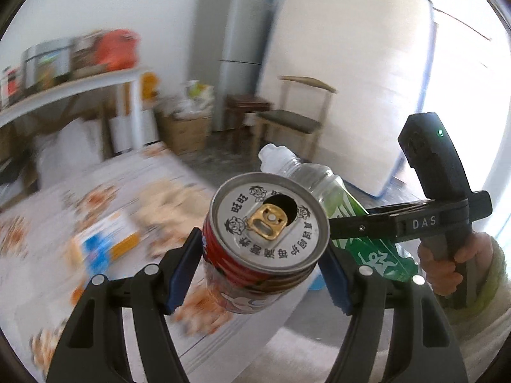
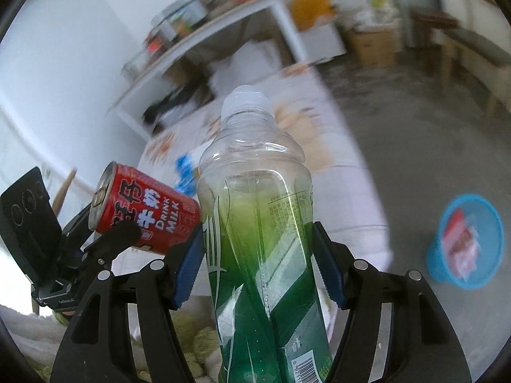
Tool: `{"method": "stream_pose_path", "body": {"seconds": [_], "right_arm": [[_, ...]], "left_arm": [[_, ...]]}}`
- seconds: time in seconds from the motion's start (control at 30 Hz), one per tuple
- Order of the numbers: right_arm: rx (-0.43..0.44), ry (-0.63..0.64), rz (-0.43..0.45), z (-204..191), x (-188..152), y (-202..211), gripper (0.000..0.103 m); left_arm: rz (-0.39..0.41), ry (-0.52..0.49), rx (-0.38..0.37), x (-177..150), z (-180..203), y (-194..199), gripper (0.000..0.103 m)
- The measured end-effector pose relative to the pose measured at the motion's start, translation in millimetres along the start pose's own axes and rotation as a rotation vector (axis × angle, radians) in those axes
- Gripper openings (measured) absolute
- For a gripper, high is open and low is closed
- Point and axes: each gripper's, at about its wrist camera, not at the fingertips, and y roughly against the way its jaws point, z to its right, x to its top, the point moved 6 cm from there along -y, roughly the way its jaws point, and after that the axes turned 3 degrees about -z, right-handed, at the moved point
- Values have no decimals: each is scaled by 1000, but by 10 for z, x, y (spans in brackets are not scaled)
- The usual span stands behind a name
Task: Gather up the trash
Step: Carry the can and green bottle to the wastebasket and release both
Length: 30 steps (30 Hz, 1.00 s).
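Observation:
My left gripper (image 1: pixel 260 274) is shut on a red milk drink can (image 1: pixel 265 239) with an opened silver top, held in the air above the bed. The can also shows in the right wrist view (image 2: pixel 150 214), at the left. My right gripper (image 2: pixel 258 265) is shut on a clear plastic bottle with a green label (image 2: pixel 258 223) and a white cap, held upright. The bottle shows in the left wrist view (image 1: pixel 322 188) just behind the can, with the right gripper's body (image 1: pixel 440 191) and the hand holding it at the right.
A bed with a patterned white sheet (image 1: pixel 95 198) lies below, with a blue-and-orange box (image 1: pixel 105 245) on it. A blue bin (image 2: pixel 466 242) holding red trash stands on the grey floor at the right. A cluttered table (image 1: pixel 64 89), a chair (image 1: pixel 297 118), a fridge (image 1: pixel 233 51) and a mattress (image 1: pixel 348 73) line the room.

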Motion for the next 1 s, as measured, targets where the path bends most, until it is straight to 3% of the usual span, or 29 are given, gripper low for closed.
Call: {"method": "stream_pose_path", "body": {"seconds": [0.23, 0.43, 0.6, 0.77, 0.83, 0.87, 0.9, 1.0], "right_arm": [[-120, -347, 127, 1285, -349, 624, 62], [-168, -625, 133, 2254, -815, 748, 62], [-119, -804, 116, 2847, -1061, 609, 62], [-48, -910, 81, 3331, -1014, 301, 62], [-40, -937, 78, 3525, -944, 209, 64], [-50, -937, 83, 3685, -870, 126, 66], [-62, -936, 84, 3784, -815, 73, 68], [-98, -939, 78, 4032, -731, -56, 74]], "left_arm": [[-107, -113, -219, 385, 862, -745, 68], [-255, -184, -329, 461, 1507, -1568, 68], [-404, -184, -359, 322, 1855, -2310, 68], [-499, -191, -355, 225, 2136, -2960, 68], [-512, -182, -342, 261, 2190, -3162, 68], [-514, -179, -332, 299, 2218, -3256, 71], [-508, -170, -318, 362, 2241, -3357, 81], [-471, -135, -301, 515, 2220, -3465, 85]]}}
